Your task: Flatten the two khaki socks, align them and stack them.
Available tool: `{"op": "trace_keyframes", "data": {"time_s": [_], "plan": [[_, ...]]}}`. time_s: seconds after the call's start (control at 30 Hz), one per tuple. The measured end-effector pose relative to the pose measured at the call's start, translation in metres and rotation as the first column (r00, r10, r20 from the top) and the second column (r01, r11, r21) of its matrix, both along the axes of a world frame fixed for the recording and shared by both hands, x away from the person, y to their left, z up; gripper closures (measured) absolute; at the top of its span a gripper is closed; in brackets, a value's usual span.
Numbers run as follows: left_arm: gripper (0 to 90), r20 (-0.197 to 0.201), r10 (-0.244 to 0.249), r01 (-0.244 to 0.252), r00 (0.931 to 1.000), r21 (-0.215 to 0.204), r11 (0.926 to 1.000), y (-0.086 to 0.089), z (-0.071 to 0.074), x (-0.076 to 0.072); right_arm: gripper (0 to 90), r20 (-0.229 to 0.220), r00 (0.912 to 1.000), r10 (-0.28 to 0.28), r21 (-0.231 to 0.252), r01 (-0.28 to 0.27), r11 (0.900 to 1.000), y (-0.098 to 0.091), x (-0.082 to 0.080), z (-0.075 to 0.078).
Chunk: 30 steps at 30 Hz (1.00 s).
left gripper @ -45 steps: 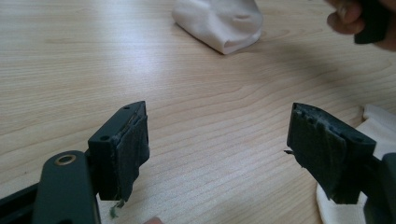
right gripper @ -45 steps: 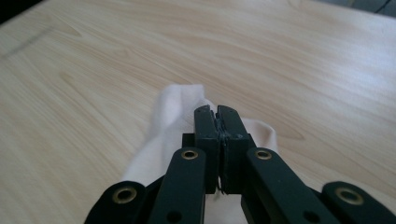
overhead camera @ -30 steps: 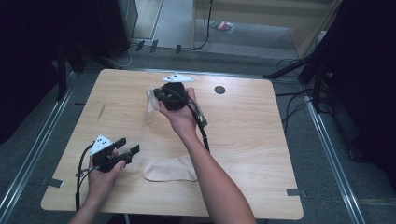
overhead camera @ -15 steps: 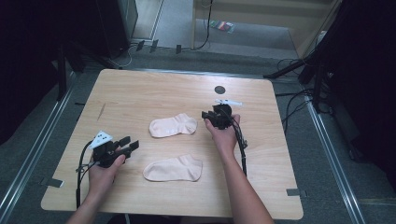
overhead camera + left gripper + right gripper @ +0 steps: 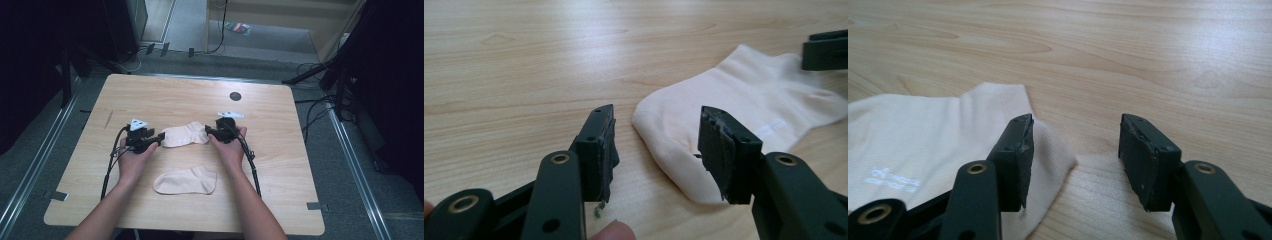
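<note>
Here: soft ribbed cream sock point(image 5: 185, 134) flat on woodgrain table point(image 5: 300, 165).

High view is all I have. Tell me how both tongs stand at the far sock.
Observer: The left tongs are open, and the sock's rounded end lies between the jaws on the table.
Operator: Report the right tongs.
Observer: The right tongs are open too. The left-hand jaw in the right gripper view hangs over the sock's corner; the other jaw is over bare wood.
Operator: Give me any marking on the sock.
Observer: Small white lettering is printed on it, too blurred to read.
</note>
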State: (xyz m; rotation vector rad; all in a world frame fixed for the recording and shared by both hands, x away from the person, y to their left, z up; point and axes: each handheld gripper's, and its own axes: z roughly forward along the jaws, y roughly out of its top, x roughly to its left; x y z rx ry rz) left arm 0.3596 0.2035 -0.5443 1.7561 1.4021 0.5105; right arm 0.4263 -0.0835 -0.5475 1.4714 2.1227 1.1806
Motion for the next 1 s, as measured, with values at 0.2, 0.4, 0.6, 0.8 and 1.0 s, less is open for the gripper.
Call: {"op": "trace_keyframes", "data": {"time_s": [0.2, 0.4, 0.6, 0.8, 1.0], "plan": [[58.2, -0.021, 0.026, -0.025, 0.9995, 0.041, 0.9988, -0.007, -0.005, 0.005, 53.1, 0.021, 0.9994, 0.027, -0.027, -0.026, 0.9993, 0.002, -0.003, -0.001], [71.3, -0.041, 0.026, -0.024, 0.9988, 0.05, 0.9985, -0.009, -0.006, 0.006, 65.1, 0.049, 0.9969, 0.061, -0.1, -0.056, 0.9934, 0.01, -0.008, -0.001], [88.9, -0.045, -0.001, 0.003, 0.999, 0.035, 0.9994, -0.007, -0.006, 0.006, 85.6, 0.036, 0.9964, 0.077, -0.082, -0.073, 0.9939, 0.011, -0.01, -0.001], [90.0, -0.037, -0.011, 0.012, 0.9993, 0.021, 0.9997, 0.004, -0.003, 0.004, 88.0, 0.0, 0.999, 0.046, -0.023, -0.046, 0.9987, 0.0, -0.011, -0.001], [90.0, -0.022, 0.007, -0.006, 0.9997, 0.024, 0.9997, 0.02, -0.002, 0.002, 89.3, 0.002, 1.0, -0.006, -0.026, 0.006, 0.9996, -0.012, -0.016, 0.005]]}}
